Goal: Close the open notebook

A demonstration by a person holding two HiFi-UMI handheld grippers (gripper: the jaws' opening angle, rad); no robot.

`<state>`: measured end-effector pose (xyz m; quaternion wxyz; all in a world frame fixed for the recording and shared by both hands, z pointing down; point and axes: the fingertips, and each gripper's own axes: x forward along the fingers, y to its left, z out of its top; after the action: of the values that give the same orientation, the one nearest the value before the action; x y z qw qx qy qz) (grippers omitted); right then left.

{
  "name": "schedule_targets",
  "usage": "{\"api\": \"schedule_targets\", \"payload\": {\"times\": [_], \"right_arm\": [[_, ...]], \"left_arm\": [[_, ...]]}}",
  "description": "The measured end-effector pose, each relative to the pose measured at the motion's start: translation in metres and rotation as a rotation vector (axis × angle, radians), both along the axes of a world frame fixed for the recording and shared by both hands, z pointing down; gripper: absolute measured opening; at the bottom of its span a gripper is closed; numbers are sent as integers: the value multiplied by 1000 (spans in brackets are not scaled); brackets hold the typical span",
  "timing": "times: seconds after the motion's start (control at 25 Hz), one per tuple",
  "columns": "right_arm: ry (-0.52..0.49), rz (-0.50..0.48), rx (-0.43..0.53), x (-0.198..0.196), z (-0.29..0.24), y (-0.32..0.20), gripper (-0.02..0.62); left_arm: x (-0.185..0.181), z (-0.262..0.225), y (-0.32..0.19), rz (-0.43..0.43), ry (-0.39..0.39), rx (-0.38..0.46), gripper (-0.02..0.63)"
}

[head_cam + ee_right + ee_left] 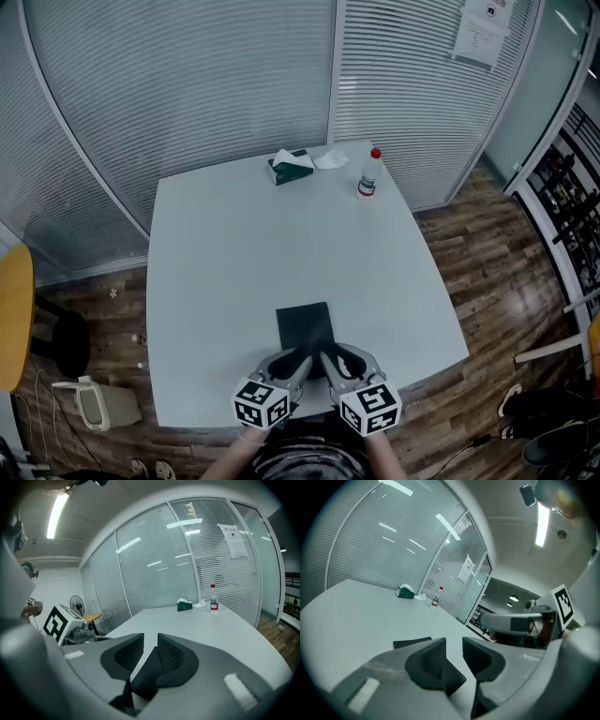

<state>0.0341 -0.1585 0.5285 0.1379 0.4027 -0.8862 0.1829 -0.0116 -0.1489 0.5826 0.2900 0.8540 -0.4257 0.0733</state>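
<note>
Head view steeply down over table (234, 262); both gripper views low across it.

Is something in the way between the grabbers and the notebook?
No, nothing visible is. The left gripper and right gripper hover right at the near end of the dark notebook, with empty jaws. The bottle and tissue pack stand far off at the table's other side.

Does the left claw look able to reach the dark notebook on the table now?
Probably yes. The dark notebook lies flat on the table right ahead of the left claw, nothing stands between them, and the claw's jaws are apart and empty.
</note>
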Motion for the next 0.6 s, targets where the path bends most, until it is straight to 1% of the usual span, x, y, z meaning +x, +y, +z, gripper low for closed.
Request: {"api": "schedule_targets", "payload": {"times": [0.16,0.28,0.36,0.48,0.6], "right_arm": [[-4,-23,8,-17,-4,5,87],[-12,-40,22,-31,-10,9,81],[-16,-51,35,-39,-15,9,80],[-9,-62,50,-48,-23,11,75],[1,-71,79,-56,-33,12,69]], "left_arm": [[-12,-19,5,19,-42,62,120],[-21,-33,8,30,-50,98,120],[-27,-42,9,26,-53,123,107],[-37,-57,10,18,-59,162,107],[-44,-71,11,17,-68,203,91]]}}
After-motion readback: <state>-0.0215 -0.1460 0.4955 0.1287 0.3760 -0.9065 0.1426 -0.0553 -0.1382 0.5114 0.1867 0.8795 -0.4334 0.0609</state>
